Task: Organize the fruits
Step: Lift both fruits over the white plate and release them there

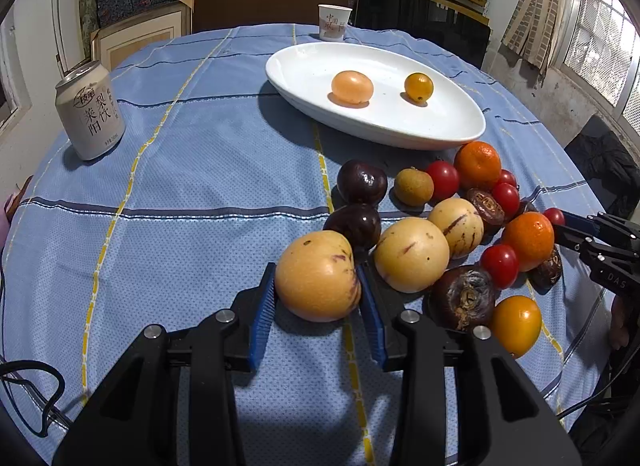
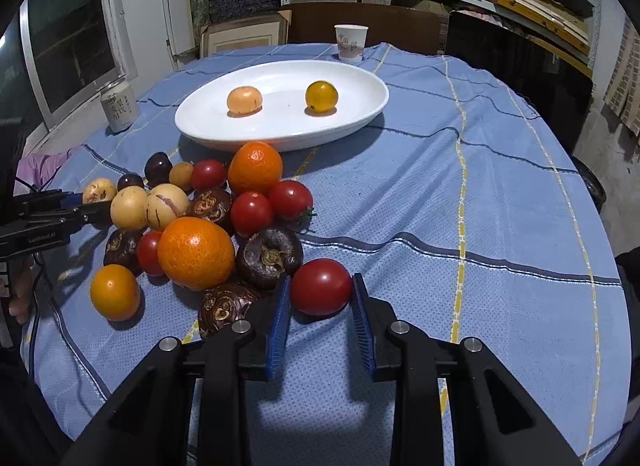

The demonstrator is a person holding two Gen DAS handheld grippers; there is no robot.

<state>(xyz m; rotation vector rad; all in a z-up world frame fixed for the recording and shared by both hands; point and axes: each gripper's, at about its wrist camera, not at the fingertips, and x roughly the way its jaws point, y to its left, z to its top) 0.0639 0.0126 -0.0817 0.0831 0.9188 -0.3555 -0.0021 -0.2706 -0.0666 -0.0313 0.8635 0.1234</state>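
Note:
A white oval plate (image 1: 304, 65) (image 2: 360, 105) holds a pale orange fruit (image 1: 352, 87) and a yellow tomato (image 1: 419, 86). In front of it lies a pile of fruit: oranges (image 2: 195, 252), red tomatoes (image 2: 251, 212), yellow melons (image 1: 411, 254), dark chestnuts (image 2: 269, 256). My left gripper (image 1: 318, 298) has its blue pads touching both sides of a yellow pepino melon (image 1: 317, 276) on the cloth. My right gripper (image 2: 321, 308) has its pads against a red tomato (image 2: 321, 286) on the cloth.
A drink can (image 1: 90, 109) stands at the table's left. A paper cup (image 1: 334, 21) stands behind the plate. The blue checked tablecloth (image 2: 500, 205) covers the round table. Shelves and boxes stand behind.

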